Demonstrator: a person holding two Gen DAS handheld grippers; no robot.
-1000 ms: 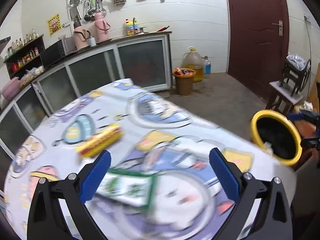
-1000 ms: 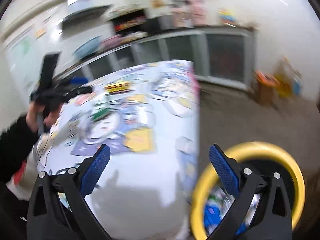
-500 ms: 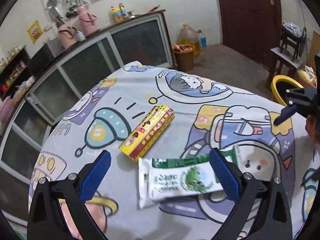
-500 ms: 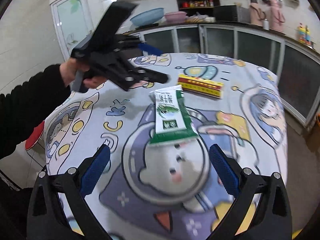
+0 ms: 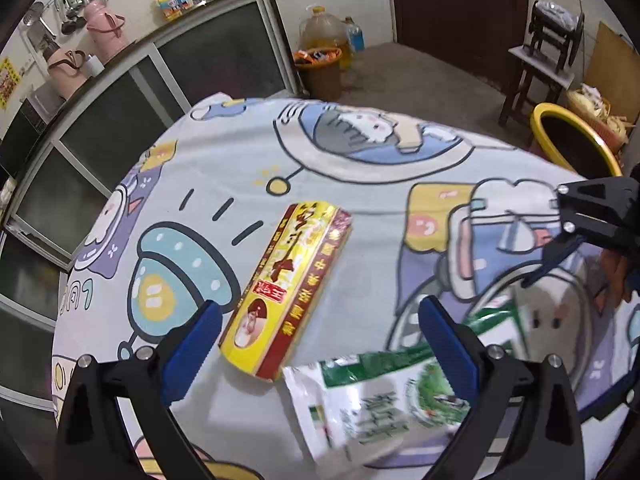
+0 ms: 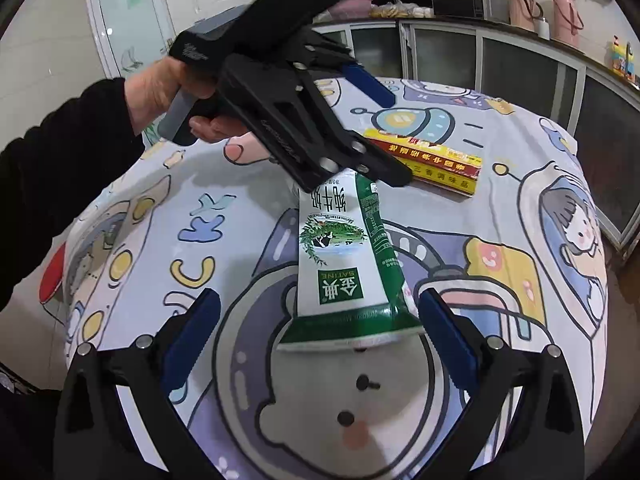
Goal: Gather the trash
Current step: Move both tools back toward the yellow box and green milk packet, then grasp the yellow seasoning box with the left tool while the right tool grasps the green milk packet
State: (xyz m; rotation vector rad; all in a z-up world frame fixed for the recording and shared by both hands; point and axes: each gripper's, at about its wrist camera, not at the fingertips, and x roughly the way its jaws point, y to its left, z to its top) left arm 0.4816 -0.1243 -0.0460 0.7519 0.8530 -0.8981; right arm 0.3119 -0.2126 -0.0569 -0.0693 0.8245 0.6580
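Trash on the table comes first in the left wrist view: the left gripper [image 5: 316,336] has dropped lower and closer than a moment ago, its jaws spread wide over the near end of the box [image 5: 286,294], with the near corner of the pouch [image 5: 380,396] just beside it on the tablecloth [image 5: 224,152]. Neither finger touches anything yet. The yellow bin [image 5: 576,144] stands on the floor well beyond the table edge, and the right gripper shows at the right margin.

Right wrist view: the right gripper [image 6: 318,340] has steadied after its swing away from the bin, jaws spread either side of the pouch's [image 6: 344,256] sealed green end, not gripping. The box [image 6: 432,160] lies behind, partly hidden by the left gripper [image 6: 362,120] held in a hand [image 6: 160,92].

Both tools now look lined up on separate pieces, so the next step is likely closing on each, then carrying them to the bin
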